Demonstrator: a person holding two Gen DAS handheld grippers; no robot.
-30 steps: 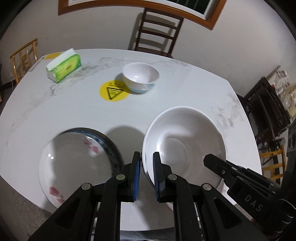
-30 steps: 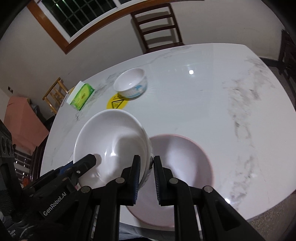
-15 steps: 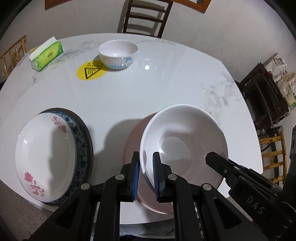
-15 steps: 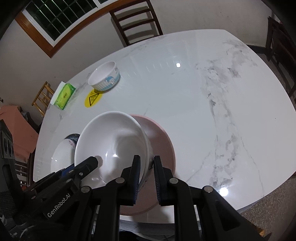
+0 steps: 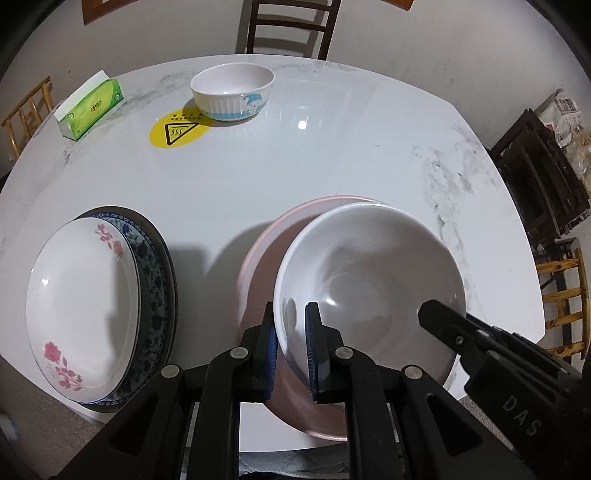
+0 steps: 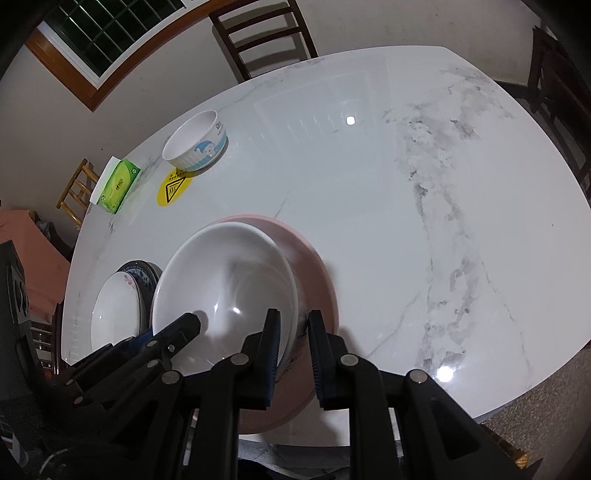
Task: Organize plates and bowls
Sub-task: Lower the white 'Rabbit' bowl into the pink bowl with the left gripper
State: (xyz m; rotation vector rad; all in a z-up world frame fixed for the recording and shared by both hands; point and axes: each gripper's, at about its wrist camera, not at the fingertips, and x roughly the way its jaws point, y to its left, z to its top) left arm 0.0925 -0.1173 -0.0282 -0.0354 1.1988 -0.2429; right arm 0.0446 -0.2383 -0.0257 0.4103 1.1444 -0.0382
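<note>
A large white bowl (image 5: 369,288) (image 6: 229,288) sits inside a wider pink plate (image 5: 258,266) (image 6: 314,273) near the table's front edge. My left gripper (image 5: 290,314) is shut on the bowl's near-left rim, one pad inside and one outside. The right gripper (image 6: 293,321) is shut on the opposite rim the same way; its dark finger (image 5: 436,314) shows at the bowl's right in the left wrist view. Left of the pink plate, a white floral plate (image 5: 85,295) lies on a blue-patterned plate (image 5: 155,266). A small white bowl (image 5: 232,92) with a blue cartoon stands at the far side.
A green tissue box (image 5: 90,107) and a round yellow warning sticker (image 5: 179,129) are at the back left of the marble table (image 6: 424,203). A dark wooden chair (image 5: 288,26) stands behind the table, more chairs to the right.
Both grippers have carried the white bowl rightward and down, from beside the floral plate to over the pink plate. It now rests inside that plate.
</note>
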